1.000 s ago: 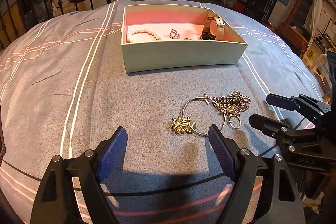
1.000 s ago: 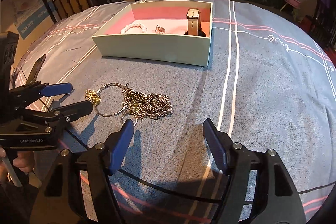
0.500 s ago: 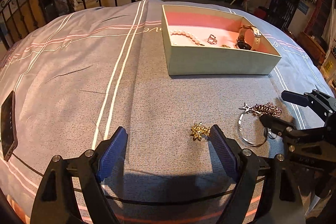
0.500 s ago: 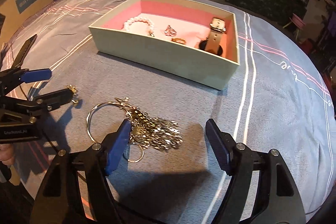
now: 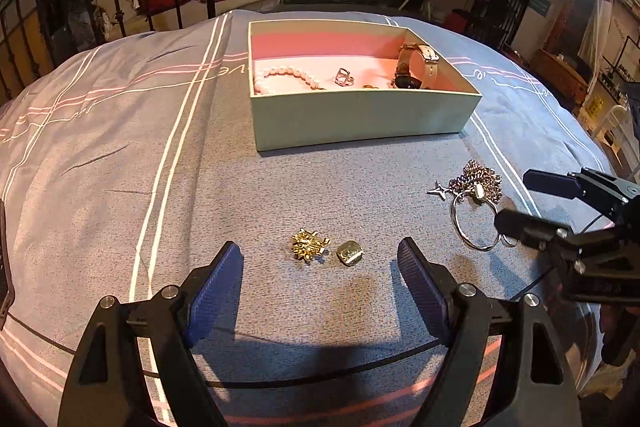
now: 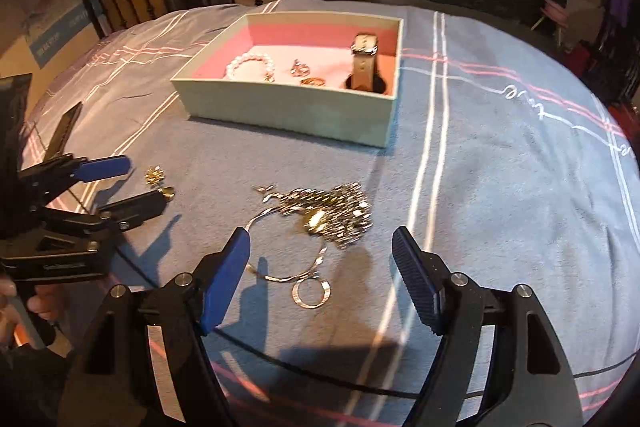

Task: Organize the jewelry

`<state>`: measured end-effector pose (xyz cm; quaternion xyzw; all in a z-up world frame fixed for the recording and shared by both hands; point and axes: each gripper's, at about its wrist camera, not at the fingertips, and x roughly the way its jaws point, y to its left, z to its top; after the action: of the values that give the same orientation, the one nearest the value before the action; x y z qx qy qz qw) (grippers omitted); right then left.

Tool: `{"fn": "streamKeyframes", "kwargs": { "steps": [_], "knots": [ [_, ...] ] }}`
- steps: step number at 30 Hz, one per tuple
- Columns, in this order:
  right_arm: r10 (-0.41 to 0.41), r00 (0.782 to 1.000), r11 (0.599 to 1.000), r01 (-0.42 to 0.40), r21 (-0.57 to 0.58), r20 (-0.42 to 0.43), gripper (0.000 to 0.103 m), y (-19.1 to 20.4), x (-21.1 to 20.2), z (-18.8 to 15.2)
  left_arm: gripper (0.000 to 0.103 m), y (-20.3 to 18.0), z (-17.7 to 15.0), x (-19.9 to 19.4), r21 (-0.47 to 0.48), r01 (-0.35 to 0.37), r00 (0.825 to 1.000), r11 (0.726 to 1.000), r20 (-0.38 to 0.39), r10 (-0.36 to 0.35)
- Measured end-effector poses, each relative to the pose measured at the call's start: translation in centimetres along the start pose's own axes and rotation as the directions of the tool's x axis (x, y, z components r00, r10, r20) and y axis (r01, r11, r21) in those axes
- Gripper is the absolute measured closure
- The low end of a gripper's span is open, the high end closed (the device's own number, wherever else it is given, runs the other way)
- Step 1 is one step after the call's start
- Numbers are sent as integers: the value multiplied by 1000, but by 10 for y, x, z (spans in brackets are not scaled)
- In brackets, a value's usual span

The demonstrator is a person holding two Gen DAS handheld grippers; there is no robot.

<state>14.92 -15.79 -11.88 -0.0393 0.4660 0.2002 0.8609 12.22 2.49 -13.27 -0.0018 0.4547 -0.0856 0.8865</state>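
1. The gold brooch [image 5: 309, 245] and a small gold square piece [image 5: 350, 253] lie side by side on the bed cover [image 5: 120, 167], in the lower middle of the left wrist view. They are just ahead of the left tongs [image 5: 320, 269] and between the lines of its two blue pads, nearer the left one.
2. The left tongs are wide but closing at this moment. Nothing is between the pads yet, and they hold nothing.
3. The pair lies in a row from left to right of the frame, along the gap of the tongs, so I judge that one closing could catch both pieces.
4. The chain pile with its big ring [image 6: 320, 223] is in the middle of the right wrist view, just ahead of the right tongs [image 6: 320, 269], which stand wide and empty. Each hand is nearer to its own thing.
5. The open box [image 5: 360, 123] is beyond, in the upper middle, well apart from both. It already has a pearl bracelet [image 5: 284, 75] and a watch [image 5: 414, 67] inside.
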Motion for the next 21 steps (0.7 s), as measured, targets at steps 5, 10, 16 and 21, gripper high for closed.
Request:
{"fn": "streamKeyframes", "kwargs": {
  "steps": [5, 10, 16, 21],
  "knots": [
    [20, 999, 1000, -19, 25, -36, 29, 15, 11, -11, 63, -1, -1, 6, 20, -19, 1000, 1000, 7, 19],
    [35, 999, 998, -34, 57, -19, 29, 11, 8, -17, 81, 16, -1, 3, -49, 39, 999, 998, 7, -39],
    [46, 999, 995, -45, 87, -12, 29, 1, 5, -23, 81, 8, -1, -1, -43, 53, 999, 998, 8, -53],
    [10, 1000, 1000, -9, 23, -11, 43, 6, 7, -28, 81, -4, 1, -8, -25, 99, 995, 995, 20, -98]
  ]
}}
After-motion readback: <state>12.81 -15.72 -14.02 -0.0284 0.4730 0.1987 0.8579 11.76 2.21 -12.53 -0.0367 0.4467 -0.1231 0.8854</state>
